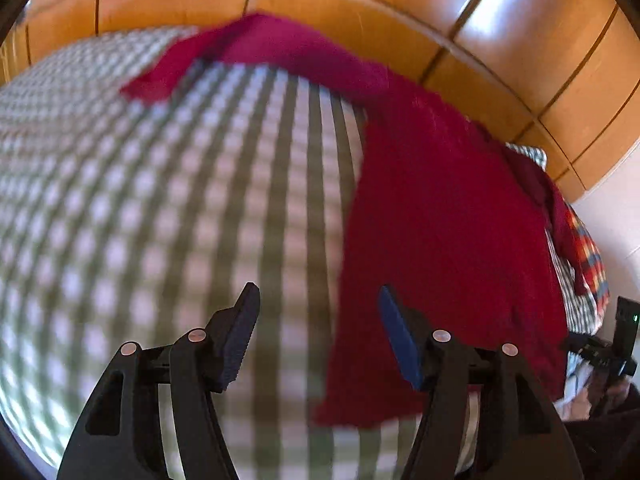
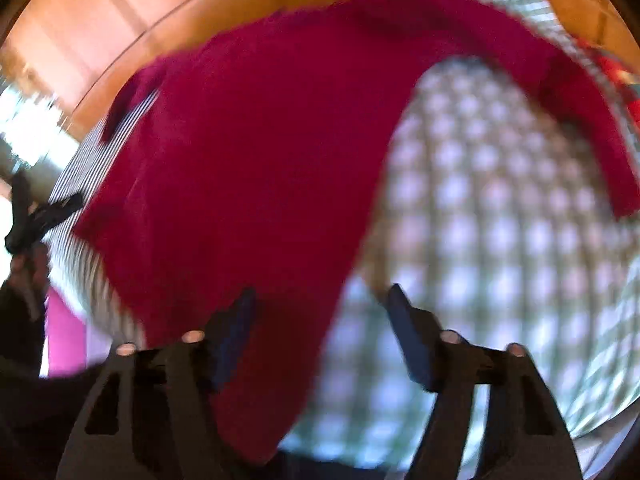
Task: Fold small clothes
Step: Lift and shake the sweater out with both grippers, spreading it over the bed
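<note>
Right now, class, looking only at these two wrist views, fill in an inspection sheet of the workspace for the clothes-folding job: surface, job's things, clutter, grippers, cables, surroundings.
Surface: green-and-white checked cloth cover, soft and blurred in both views.
Job's things: dark red long-sleeved fabric garment lying spread on the cover, one sleeve stretched across its far side.
Clutter: multicoloured checked cloth at the cover's right edge, partly under the garment.
Grippers: left gripper open above bare cover, beside the garment's hem; right gripper open over the garment's edge, gripping nothing.
Cables: nothing seen.
Surroundings: glossy orange-brown wooden panels behind the cover.
</note>
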